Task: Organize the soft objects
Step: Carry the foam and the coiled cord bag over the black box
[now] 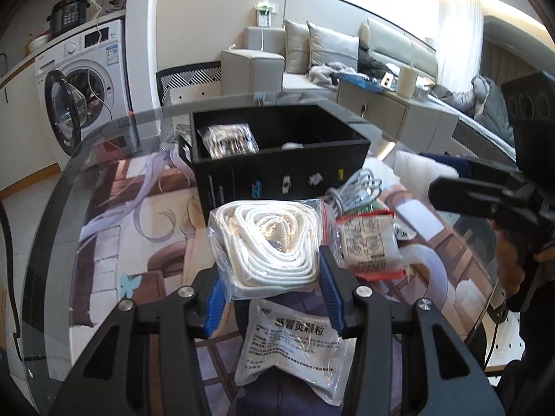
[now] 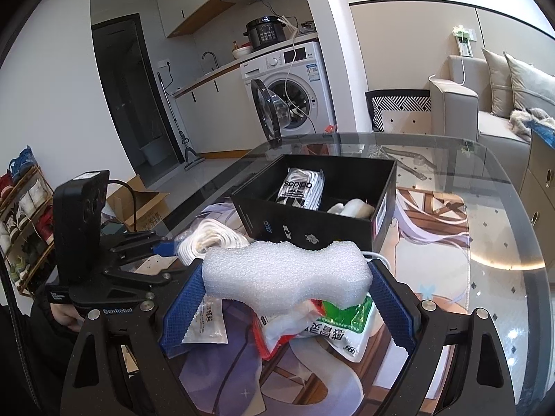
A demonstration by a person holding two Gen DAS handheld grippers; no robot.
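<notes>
I hold a bagged white cord (image 1: 269, 246) in my left gripper (image 1: 270, 277), the blue fingers (image 1: 329, 287) narrowed onto the bag's sides. It hangs clear above the mat, over a white sachet (image 1: 291, 343) at 6 o'clock. My right gripper (image 2: 286, 284) pinches a white foam block (image 2: 286, 274) by its two ends.

To place well, I judge each load should travel forward over the near wall of the black box (image 2: 312, 222) at 12 o'clock, then drop into the free space. One arm at a time, so the grippers do not meet. The foam will give under pressure, so a light grip suffices.

The foam's long axis runs 9 to 3 o'clock, across the fingers. The flattened cord coil points toward 12. The box already holds a black-and-white packet (image 2: 300, 190) and something white (image 2: 353, 208).
</notes>
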